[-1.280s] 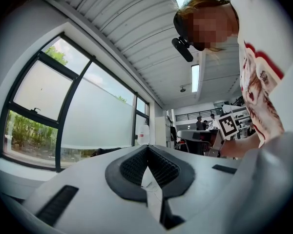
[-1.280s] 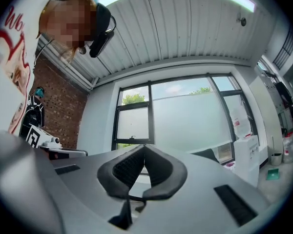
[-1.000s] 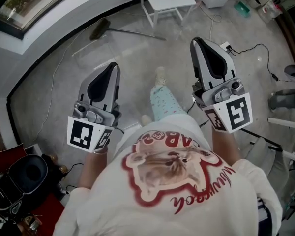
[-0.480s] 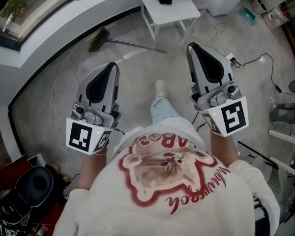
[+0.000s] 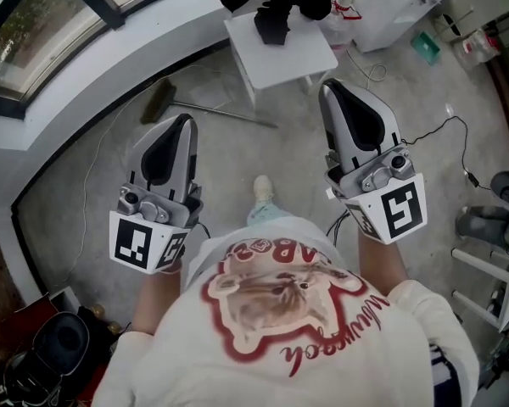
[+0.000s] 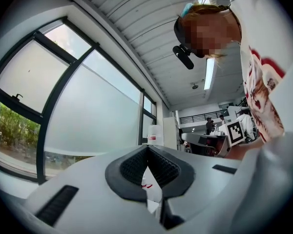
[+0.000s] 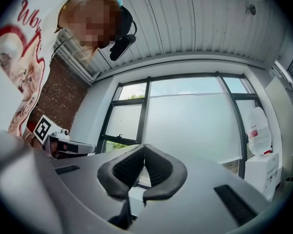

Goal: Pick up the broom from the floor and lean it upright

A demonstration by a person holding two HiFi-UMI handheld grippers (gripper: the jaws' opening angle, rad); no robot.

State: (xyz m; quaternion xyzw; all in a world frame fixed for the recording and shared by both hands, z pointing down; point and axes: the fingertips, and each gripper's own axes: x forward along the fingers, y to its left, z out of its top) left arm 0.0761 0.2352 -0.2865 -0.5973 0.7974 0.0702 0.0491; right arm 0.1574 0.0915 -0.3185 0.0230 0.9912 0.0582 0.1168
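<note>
The broom lies flat on the grey floor in the head view, its brush head near the curved window wall and its thin handle running right toward the white table. My left gripper hovers in the air with its tip over the floor just below the handle, shut and empty. My right gripper is held level beside the table's corner, also shut on nothing. Neither touches the broom.
A small white table with a black object stands just beyond the broom. Cables trail over the floor at right. Black bags sit at lower left, a chair base at right. The person's shoe steps between the grippers.
Both grippers have travelled forward with the person; the broom and the white table have come closer. The jaws stayed shut.
</note>
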